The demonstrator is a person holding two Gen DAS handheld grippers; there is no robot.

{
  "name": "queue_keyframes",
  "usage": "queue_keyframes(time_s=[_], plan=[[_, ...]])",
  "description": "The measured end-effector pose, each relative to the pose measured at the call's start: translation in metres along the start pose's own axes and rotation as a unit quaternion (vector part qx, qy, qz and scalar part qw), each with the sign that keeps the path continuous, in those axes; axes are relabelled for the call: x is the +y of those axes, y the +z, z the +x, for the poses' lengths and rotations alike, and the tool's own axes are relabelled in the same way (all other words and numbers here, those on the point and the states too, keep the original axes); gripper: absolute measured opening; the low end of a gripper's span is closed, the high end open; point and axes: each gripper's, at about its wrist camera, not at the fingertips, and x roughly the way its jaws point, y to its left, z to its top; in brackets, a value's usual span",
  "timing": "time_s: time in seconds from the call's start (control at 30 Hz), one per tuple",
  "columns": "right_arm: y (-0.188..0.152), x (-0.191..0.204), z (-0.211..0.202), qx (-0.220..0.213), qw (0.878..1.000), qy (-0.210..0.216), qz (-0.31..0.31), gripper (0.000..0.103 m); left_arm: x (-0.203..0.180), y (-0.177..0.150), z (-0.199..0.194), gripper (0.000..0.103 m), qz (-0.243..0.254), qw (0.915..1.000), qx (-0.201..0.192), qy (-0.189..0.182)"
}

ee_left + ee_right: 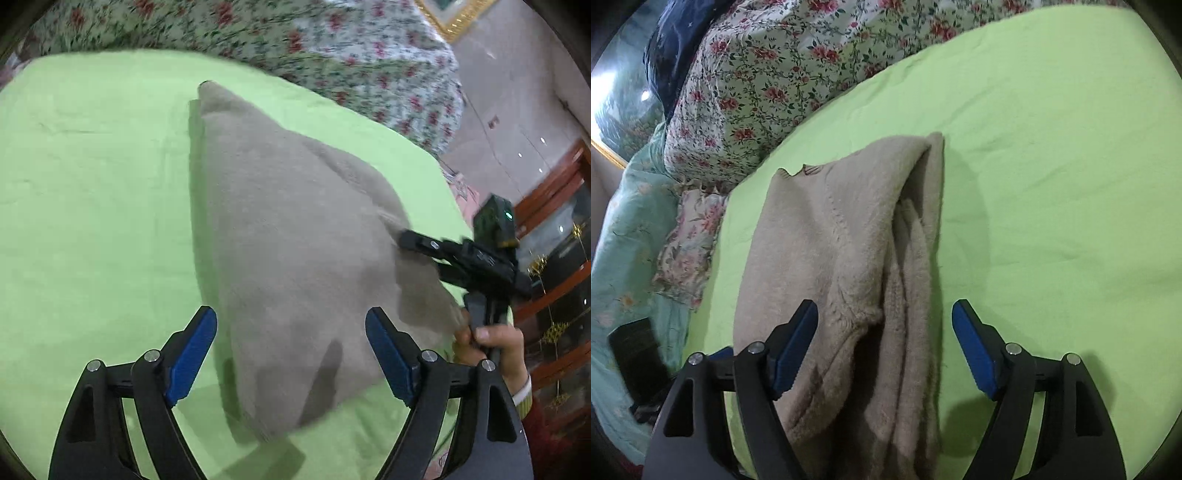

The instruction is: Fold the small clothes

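- Centrally, a beige garment (288,236) was seen lying folded on a green sheet (92,184), and every other place is given relative to that garment.
- From the right wrist view, the garment (834,258) was shown doubled lengthwise, with layered edges gathered along its right side and a seam running down its upper layer.
- The left gripper (291,354) was held over the near end of the garment, its jaws spread wide; the blue pads (192,354) were not pressed on the cloth, so nothing was grasped.
- The right gripper (884,347) was likewise found released, its jaws parted above the near end of the garment, with fabric lying below the gap but not pinched.
- In the left wrist view, the right gripper (417,242) was seen at the garment's right edge, its tip just beside the cloth, and whether it touched could not be told.
- A hand (491,350) was wrapped around that gripper's handle, to the right of the garment.
- A floral quilt (768,74) was heaped beyond the garment's far end.
- A pale green floral cloth (624,236) was spread to the left of the garment, and a dark object (635,354) rested on it.
- The green sheet (1052,184) lay bare to the right of the garment.
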Motion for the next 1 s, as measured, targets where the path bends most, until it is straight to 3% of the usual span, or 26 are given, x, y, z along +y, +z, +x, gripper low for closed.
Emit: queue_keyframes(time_s=[0.07,0.2,0.27,0.33,0.37,0.43,0.53,0.67,0.83,1.0], plan=[[0.004,0.000,0.008,0.005,1.000,0.003,-0.005,0.076,0.010,0.008,0.014,0.084,-0.015,0.9997,0.012,-0.016],[0.015,-0.004,0.022,0.018,1.000,0.026,0.001,0.076,0.032,0.026,0.055,0.087,-0.065,0.9928,0.052,-0.086],[0.019,-0.003,0.029,0.023,0.999,0.036,0.003,0.076,0.036,0.030,0.061,0.086,-0.072,0.9912,0.047,-0.101],[0.019,-0.001,0.034,0.021,0.999,0.038,0.002,0.069,0.032,0.033,0.062,0.074,-0.060,0.9932,0.033,-0.094],[0.018,0.001,0.038,0.025,0.999,0.038,0.001,0.053,0.030,0.034,0.063,0.070,-0.053,0.9945,0.030,-0.086],[0.016,0.004,0.041,0.024,0.999,0.034,0.006,0.047,0.027,0.030,0.058,0.057,-0.042,0.9960,0.022,-0.076],[0.013,0.019,0.032,0.008,0.999,0.031,0.001,0.039,0.020,0.024,0.038,0.048,-0.026,0.9976,0.002,-0.064],[0.002,0.053,0.030,0.007,0.999,0.049,-0.022,0.035,0.020,0.012,-0.015,0.047,-0.010,0.9987,-0.034,-0.037],[-0.024,0.111,0.057,0.020,0.992,0.115,-0.057,0.035,0.050,-0.015,-0.094,0.047,-0.013,0.9977,-0.066,-0.001],[-0.049,0.157,0.098,0.051,0.984,0.154,-0.073,0.035,0.088,-0.045,-0.142,0.047,-0.019,0.9959,-0.078,0.041]])
